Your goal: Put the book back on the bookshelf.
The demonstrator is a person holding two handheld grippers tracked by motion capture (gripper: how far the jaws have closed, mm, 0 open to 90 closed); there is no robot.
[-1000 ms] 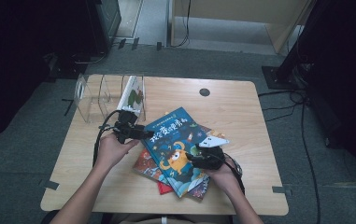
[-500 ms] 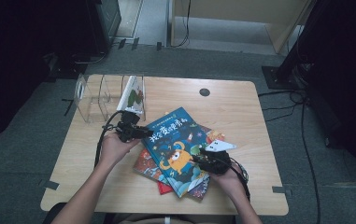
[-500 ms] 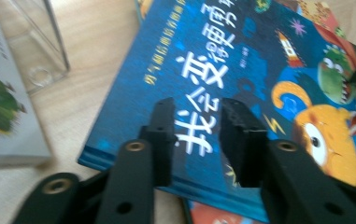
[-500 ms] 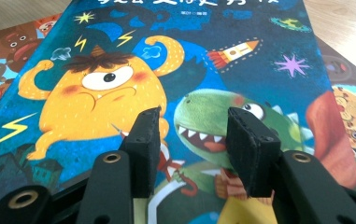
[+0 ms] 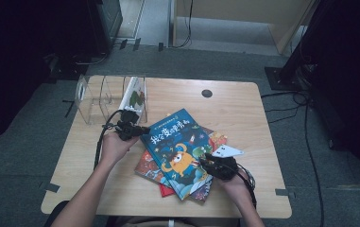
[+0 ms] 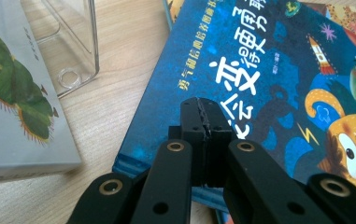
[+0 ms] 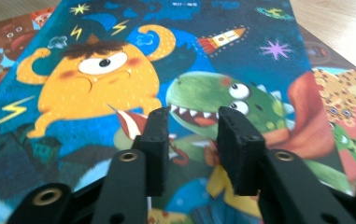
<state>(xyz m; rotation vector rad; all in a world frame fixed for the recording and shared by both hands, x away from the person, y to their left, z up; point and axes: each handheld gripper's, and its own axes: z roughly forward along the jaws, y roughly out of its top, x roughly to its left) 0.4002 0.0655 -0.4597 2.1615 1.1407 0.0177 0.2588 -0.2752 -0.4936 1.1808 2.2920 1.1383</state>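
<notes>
1. We found the blue picture book (image 5: 180,151) lying face up on top of a loose pile of books (image 5: 215,142) near the front middle of the wooden table (image 5: 244,109), with the clear acrylic book stand (image 5: 92,97) well apart at the back left and one white book (image 5: 135,97) already standing in it.
2. We saw the left gripper (image 6: 202,116) at the blue book's left edge with its jaws pressed together; they had just been closing. From the left gripper view we could not tell whether any of the cover was caught between them.
3. We saw the right gripper (image 7: 192,135) over the cover's lower right part, its jaws still apart with a gap; they too had just been closing, and nothing was between them.
4. We judged the step in hand to be getting a hold on the blue book so as to lift it off the pile.
5. We thought it best to work the left tips under the edge first, raise that side slightly, and then let the right gripper clamp the opposite edge.
6. We advised lifting level, so that the books beneath stayed put.
</notes>
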